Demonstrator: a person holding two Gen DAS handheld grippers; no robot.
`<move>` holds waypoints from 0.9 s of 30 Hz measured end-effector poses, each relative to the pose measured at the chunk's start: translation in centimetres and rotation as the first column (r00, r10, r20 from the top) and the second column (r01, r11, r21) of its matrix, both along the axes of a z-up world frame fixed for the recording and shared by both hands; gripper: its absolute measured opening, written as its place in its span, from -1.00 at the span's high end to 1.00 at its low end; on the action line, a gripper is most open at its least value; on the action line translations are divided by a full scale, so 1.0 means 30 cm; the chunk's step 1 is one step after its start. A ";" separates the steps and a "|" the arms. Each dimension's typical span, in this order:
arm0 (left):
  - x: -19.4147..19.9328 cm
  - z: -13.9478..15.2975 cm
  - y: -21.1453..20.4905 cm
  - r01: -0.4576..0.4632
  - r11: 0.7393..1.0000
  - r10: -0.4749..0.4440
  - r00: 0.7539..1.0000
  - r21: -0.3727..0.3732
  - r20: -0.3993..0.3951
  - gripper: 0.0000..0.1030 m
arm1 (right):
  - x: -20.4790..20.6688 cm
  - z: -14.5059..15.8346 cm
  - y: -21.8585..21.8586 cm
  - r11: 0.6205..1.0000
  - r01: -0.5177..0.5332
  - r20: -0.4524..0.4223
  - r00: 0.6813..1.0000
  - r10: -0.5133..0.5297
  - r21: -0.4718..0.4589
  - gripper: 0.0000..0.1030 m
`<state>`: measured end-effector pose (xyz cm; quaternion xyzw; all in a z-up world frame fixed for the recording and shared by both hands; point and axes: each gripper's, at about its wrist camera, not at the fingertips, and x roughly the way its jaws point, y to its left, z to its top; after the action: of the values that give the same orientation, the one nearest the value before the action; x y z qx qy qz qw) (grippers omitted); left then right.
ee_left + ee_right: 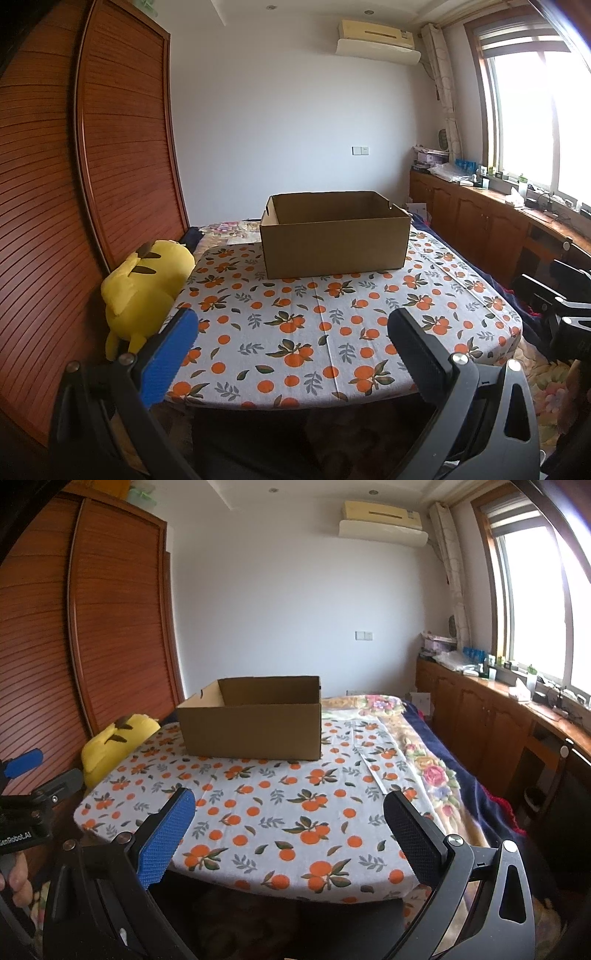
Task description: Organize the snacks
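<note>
An open brown cardboard box (334, 240) stands at the far side of a table covered with an orange-fruit patterned cloth (314, 332). It also shows in the right wrist view (251, 723), on the cloth (277, 812). What lies inside it is hidden by its walls. No snacks are in view. My left gripper (291, 354) is open and empty, above the table's near edge. My right gripper (288, 834) is open and empty, also at the near edge. The left gripper shows at the left edge of the right wrist view (26, 801).
A yellow plush toy (144, 291) lies at the table's left edge against a wooden louvred wardrobe (74, 184). A floral blanket (424, 760) covers a bed on the right. Wooden cabinets (498, 720) with clutter run under the window.
</note>
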<state>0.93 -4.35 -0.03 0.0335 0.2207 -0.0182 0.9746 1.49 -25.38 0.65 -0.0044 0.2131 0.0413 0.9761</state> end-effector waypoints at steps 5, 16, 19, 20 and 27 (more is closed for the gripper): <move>-0.001 0.002 -0.002 0.000 1.000 0.000 1.000 0.001 0.004 -1.00 | 0.001 0.000 0.004 1.000 0.003 0.002 1.000 -0.003 0.001 -1.00; -0.003 0.004 -0.003 0.001 1.000 -0.001 1.000 0.003 0.006 -1.00 | 0.003 0.001 0.006 1.000 0.002 0.000 1.000 -0.002 0.001 -1.00; -0.003 0.004 -0.003 0.000 1.000 0.000 1.000 0.004 0.007 -1.00 | 0.002 0.002 0.006 1.000 -0.003 0.000 1.000 0.003 0.003 -1.00; -0.003 0.006 -0.001 0.000 1.000 0.000 1.000 0.004 0.008 -1.00 | 0.003 0.001 0.007 1.000 -0.004 -0.001 1.000 0.004 0.004 -1.00; -0.004 0.005 -0.001 0.001 1.000 -0.001 1.000 0.002 0.007 -1.00 | 0.005 0.001 0.009 1.000 -0.004 0.000 1.000 0.004 0.002 -1.00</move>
<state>0.82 -4.39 0.12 0.0348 0.2171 -0.0184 0.9754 1.64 -25.12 0.68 -0.0038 0.2131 0.0434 0.9761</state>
